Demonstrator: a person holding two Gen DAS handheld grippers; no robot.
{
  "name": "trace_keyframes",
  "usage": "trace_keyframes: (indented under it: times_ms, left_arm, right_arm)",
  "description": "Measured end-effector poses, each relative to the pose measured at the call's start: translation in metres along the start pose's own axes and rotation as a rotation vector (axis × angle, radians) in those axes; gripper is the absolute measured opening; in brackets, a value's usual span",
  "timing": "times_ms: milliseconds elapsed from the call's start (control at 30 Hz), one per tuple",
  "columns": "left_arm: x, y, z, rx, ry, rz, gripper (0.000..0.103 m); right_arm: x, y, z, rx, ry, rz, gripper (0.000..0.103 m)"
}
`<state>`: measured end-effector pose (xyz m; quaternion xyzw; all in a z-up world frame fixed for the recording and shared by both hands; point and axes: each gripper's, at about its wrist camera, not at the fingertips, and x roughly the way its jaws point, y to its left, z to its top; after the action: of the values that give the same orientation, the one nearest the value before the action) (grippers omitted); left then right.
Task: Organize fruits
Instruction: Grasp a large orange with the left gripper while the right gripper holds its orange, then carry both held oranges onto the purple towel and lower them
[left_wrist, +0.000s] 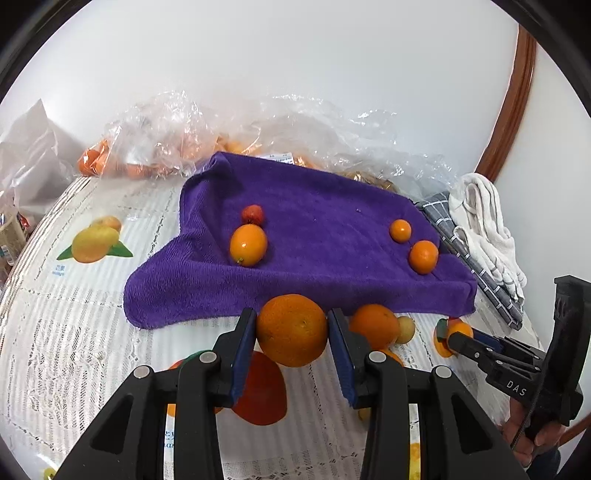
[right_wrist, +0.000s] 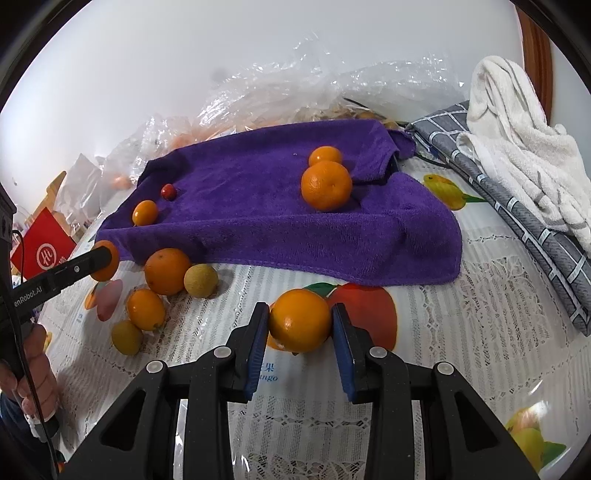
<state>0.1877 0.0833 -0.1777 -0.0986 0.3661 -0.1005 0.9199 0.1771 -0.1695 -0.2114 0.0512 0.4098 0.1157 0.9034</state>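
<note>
My left gripper (left_wrist: 291, 321) is shut on a large orange (left_wrist: 291, 343), held a little above the printed tablecloth in front of the purple towel (left_wrist: 325, 236). My right gripper (right_wrist: 300, 314) is shut on a smaller orange (right_wrist: 299, 325) near the towel's front edge (right_wrist: 295, 258). On the towel lie an oval orange fruit (left_wrist: 248, 240), a small red fruit (left_wrist: 253, 214) and two small oranges (left_wrist: 423, 256) at its right. Loose on the cloth are an orange (right_wrist: 167, 271), a pale round fruit (right_wrist: 200, 280) and two more small fruits (right_wrist: 145, 309).
Crumpled clear plastic bags (left_wrist: 166, 140) with more oranges lie behind the towel. A grey checked cloth (right_wrist: 535, 221) and a white towel (right_wrist: 517, 140) sit at the right. A red box (right_wrist: 44, 247) stands at the far left. A person's hand (right_wrist: 37, 376) grips the left handle.
</note>
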Motion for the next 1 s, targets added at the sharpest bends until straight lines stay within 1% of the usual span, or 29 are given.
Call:
trace_keyframes:
  times_ms: [100, 267, 400, 500, 600, 667, 733, 833, 900, 933, 967, 1000]
  left_arm:
    - [-0.005, -0.002, 0.000, 0.012, -0.016, -0.003, 0.037]
    - [-0.010, -0.006, 0.000, 0.028, -0.034, -0.001, 0.037]
    - [-0.011, -0.006, 0.001, 0.026, -0.039, -0.001, 0.037]
    - [-0.012, -0.006, 0.000, 0.024, -0.035, -0.009, 0.037]
    - [-0.013, -0.006, 0.000, 0.023, -0.039, -0.011, 0.037]
    - [-0.013, -0.006, 0.000, 0.022, -0.037, -0.013, 0.037]
    - [-0.013, -0.007, 0.000, 0.022, -0.036, -0.015, 0.037]
    - [-0.013, -0.006, 0.000, 0.023, -0.035, -0.014, 0.037]
    - [-0.013, -0.007, 0.001, 0.022, -0.033, -0.013, 0.037]
    - [-0.013, -0.007, 0.001, 0.023, -0.032, -0.013, 0.037]
    - [-0.012, -0.007, 0.000, 0.023, -0.031, -0.011, 0.037]
    - [-0.012, -0.007, 0.000, 0.024, -0.031, -0.010, 0.037]
  right_arm:
    - [-0.002, -0.001, 0.000, 0.000, -0.009, 0.006, 0.034]
    - [-0.008, -0.001, 0.000, 0.001, -0.028, -0.018, 0.034]
    - [-0.018, 0.002, 0.003, -0.009, -0.046, -0.029, 0.028]
    - [-0.020, 0.003, 0.003, -0.009, -0.041, -0.032, 0.027]
    - [-0.016, 0.004, -0.001, -0.030, -0.028, -0.081, 0.032]
    - [-0.012, 0.002, -0.003, -0.032, -0.017, -0.094, 0.038]
    - [-0.008, -0.002, -0.004, -0.021, -0.001, -0.107, 0.041]
    - [0.001, -0.008, -0.003, 0.001, 0.031, -0.117, 0.041]
    - [0.003, -0.008, -0.003, 0.006, 0.037, -0.114, 0.041]
    - [0.003, -0.007, -0.002, -0.003, 0.036, -0.114, 0.040]
    - [0.004, -0.005, -0.002, -0.013, 0.041, -0.117, 0.036]
    - [0.004, -0.003, -0.002, -0.027, 0.043, -0.126, 0.033]
